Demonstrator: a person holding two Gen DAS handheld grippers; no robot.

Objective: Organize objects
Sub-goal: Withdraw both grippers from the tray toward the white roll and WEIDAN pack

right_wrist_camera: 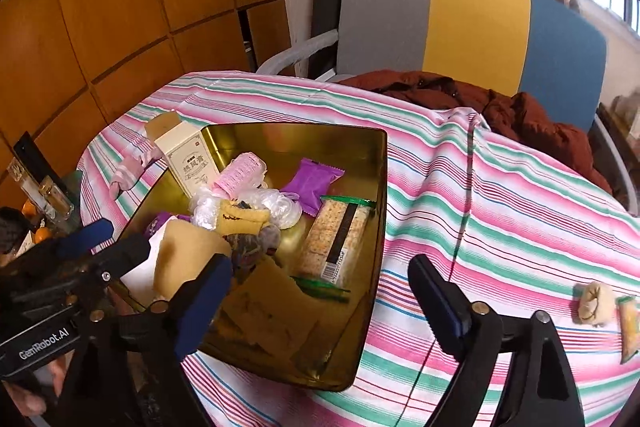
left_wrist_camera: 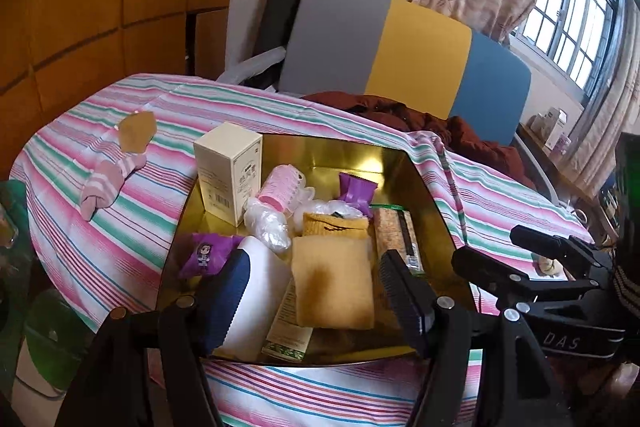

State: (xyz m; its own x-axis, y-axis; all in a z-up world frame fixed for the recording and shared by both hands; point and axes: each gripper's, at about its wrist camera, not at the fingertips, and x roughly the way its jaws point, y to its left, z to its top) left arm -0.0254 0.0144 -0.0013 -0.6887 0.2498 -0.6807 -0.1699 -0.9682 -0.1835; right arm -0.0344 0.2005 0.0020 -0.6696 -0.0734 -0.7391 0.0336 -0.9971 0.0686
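A gold tin tray sits on the striped tablecloth and holds several items. Among them are a cream box, a pink hair roller, purple snack packets, a cracker packet and a yellow sock. My left gripper is open just above the yellow sock, its pads clear of it. My right gripper is open over the tray's near right corner, with nothing between its fingers. A pink striped sock lies on the cloth left of the tray.
A cream round snack and a yellow packet lie on the cloth to the right. A grey, yellow and blue chair with a maroon jacket stands behind the table. Bottles crowd the left edge.
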